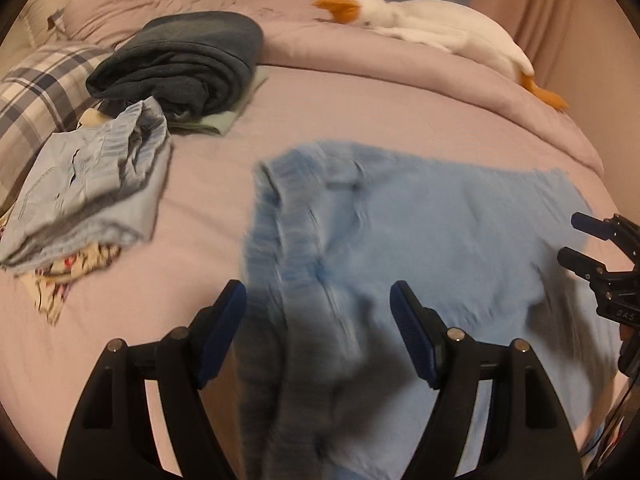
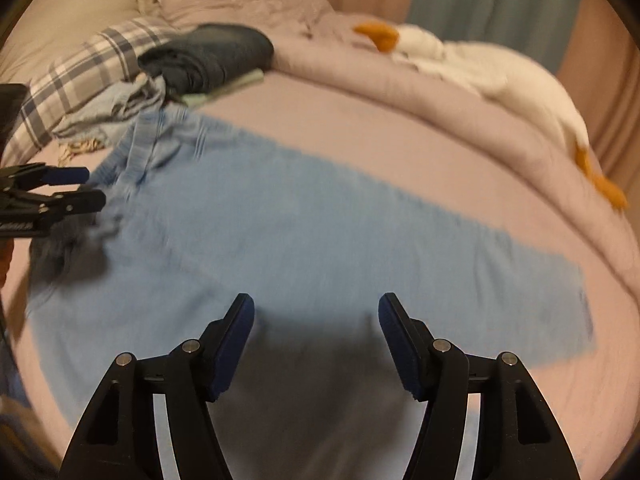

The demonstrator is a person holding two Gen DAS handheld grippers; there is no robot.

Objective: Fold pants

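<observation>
— Two hand-held grippers, what do you see of them?

— I see my left hand-held gripper (image 1: 318, 314) with its jaws spread wide and nothing between them, above the waistband end of the light blue pants (image 1: 420, 232). My right hand-held gripper (image 2: 316, 324) is also spread wide and holds nothing, above the middle of the pants.

— And where do the pants lie?

— Spread out flat on the bed (image 2: 360, 128), on the pinkish sheet, though both views are blurred. Beyond the waistband I see a dark folded blanket (image 1: 180, 60) and a pale denim garment (image 1: 92, 184) near a plaid pillow (image 1: 36, 92). Far back, a white plush goose (image 1: 420, 20) lies on the bunched duvet (image 1: 320, 48).
</observation>
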